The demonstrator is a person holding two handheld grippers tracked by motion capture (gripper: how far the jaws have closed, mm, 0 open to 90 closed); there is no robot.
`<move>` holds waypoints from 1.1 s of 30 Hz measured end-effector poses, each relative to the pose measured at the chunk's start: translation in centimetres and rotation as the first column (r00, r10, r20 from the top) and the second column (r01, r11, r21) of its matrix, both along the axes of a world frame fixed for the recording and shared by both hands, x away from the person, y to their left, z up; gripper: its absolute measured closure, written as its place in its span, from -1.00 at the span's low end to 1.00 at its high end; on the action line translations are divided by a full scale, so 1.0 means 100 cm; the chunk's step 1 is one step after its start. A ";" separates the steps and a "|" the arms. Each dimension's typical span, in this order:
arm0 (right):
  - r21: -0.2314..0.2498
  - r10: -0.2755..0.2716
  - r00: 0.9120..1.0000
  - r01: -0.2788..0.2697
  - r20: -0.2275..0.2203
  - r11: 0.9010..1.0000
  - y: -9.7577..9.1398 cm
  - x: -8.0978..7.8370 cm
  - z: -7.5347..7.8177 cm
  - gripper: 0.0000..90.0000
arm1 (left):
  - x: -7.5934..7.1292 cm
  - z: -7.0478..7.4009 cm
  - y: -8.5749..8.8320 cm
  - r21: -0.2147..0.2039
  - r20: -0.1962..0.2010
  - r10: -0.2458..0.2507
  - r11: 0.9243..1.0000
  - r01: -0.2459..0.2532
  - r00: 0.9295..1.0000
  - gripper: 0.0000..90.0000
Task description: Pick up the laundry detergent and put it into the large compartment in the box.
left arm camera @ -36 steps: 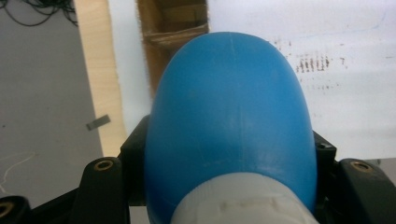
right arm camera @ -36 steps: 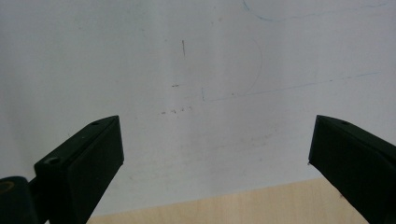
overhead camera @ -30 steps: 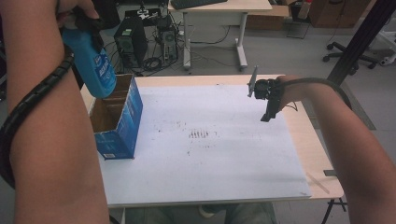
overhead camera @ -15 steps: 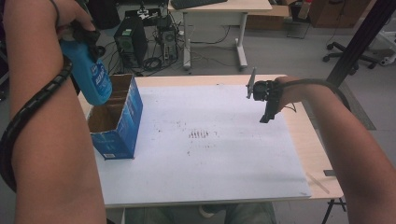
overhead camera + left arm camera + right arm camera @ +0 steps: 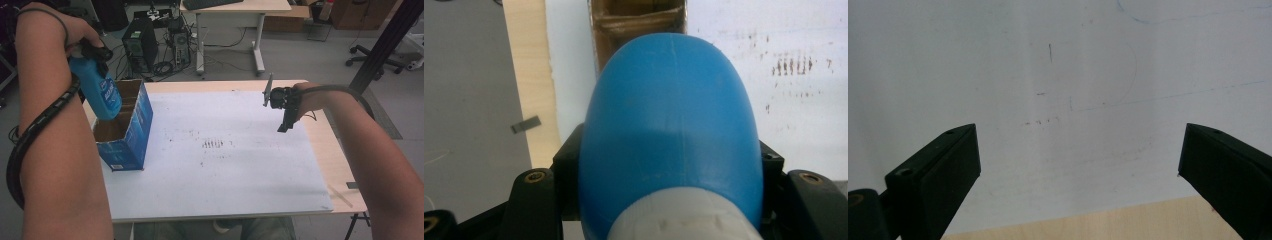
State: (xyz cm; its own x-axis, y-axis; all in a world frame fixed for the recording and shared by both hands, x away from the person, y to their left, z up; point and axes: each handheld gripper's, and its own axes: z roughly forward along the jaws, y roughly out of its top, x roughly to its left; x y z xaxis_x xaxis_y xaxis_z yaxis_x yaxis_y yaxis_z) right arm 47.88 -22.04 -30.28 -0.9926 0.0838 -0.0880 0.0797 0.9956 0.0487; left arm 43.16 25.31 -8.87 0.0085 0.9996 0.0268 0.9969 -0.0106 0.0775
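Since the earlier frame the left gripper (image 5: 95,52) has sunk, bringing the blue bottle (image 5: 100,92) down so its base now dips at the open top of the cardboard box (image 5: 127,132). The desk (image 5: 320,145) carries a white sheet (image 5: 235,170); the box stands at the desk's left edge. The left gripper's jaws are clamped on the bottle near its grey cap (image 5: 684,220), bottle pointing down over the box. The right gripper (image 5: 285,107) hovers near the desk's right edge, jaws wide apart on nothing. The step in hand looks like lowering the bottle into the box; next calls for sinking it between the walls, then releasing.
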 end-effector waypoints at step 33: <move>0.001 0.002 1.000 -0.002 -0.005 1.000 0.003 0.000 -0.007 -0.93 | 0.015 -0.108 0.024 -0.049 -0.097 0.012 0.999 -0.017 0.995 -0.15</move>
